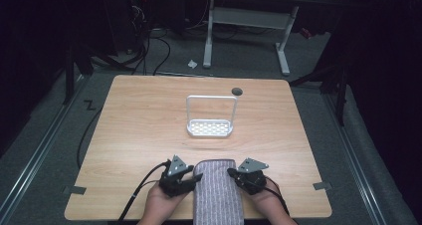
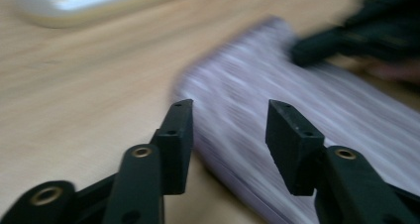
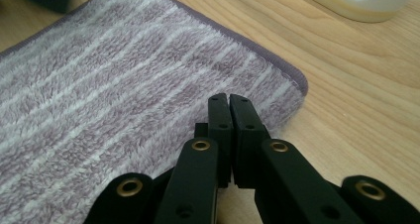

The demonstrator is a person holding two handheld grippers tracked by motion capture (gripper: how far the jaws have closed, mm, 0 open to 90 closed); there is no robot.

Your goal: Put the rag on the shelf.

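towel: near counter edge, before rack
left gripper: jaws released, at towel's side
right gripper: jaws clenched, empty
step: likely pre-grasp; next, right reopens

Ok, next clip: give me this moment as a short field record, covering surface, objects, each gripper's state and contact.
surface: wooden table
cloth: folded purple striped towel at the near edge, lying flat between the two grippers
rack: white wire-frame rack at mid-table, standing apart from the towel
left gripper: jaws open, straddling the towel's left edge; the picture is blurred
right gripper: jaws shut at the towel's right edge near its far corner; whether fabric is pinched between them cannot be told
hands: both at the table's near edge, one on each gripper
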